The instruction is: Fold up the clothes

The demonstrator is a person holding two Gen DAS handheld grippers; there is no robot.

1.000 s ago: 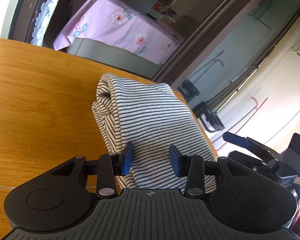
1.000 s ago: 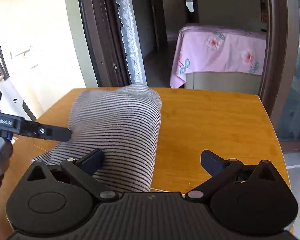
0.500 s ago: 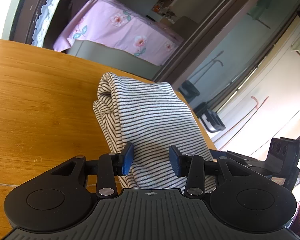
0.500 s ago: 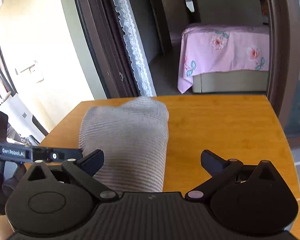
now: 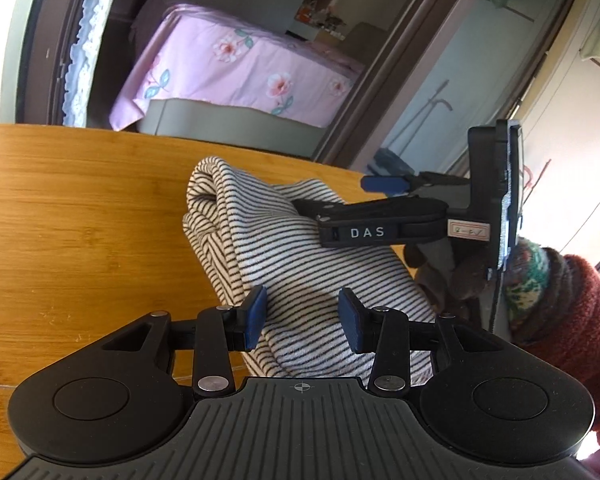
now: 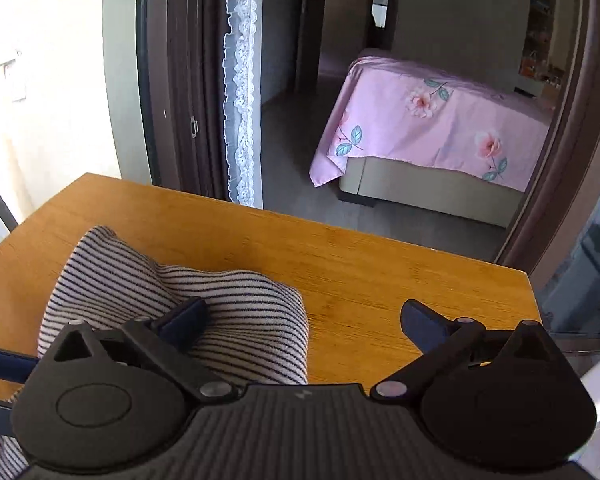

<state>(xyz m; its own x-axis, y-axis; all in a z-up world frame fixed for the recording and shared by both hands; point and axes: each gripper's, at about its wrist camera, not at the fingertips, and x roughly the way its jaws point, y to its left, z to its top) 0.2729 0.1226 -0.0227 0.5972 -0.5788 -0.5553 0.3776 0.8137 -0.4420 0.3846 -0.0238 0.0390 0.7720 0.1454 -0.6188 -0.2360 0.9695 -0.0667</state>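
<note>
A: Where does the striped garment lie?

B: On the wooden tabletop, folded into a long thick bundle. In the right wrist view it sits toward the tabletop's left edge, with bare wood from there to the right edge.

A: And the tongs?

B: The left tongs are parted, blue pads either side of the near end of the bundle, not squeezing it. The right tongs are spread wide; their left finger presses down on top of the cloth near its far end, making a dent, and the right finger hangs over bare wood. Neither pair grips anything. From the left wrist view the right tongs reach in across the bundle from the side.

A: So what is the step, in your view?

B: Likely pinning and flattening the bundle before one more fold. I would keep the right finger pressing where the crease should fall. Then the left tongs should close on all layers of the near end, not only the top one. Lift low and carry the end over the pinned line, so the layers do not slide apart or slip off the left edge.

A: Any risk?

B: The roll at the far end looks springy. It may unroll if the pressure lifts early.
</note>
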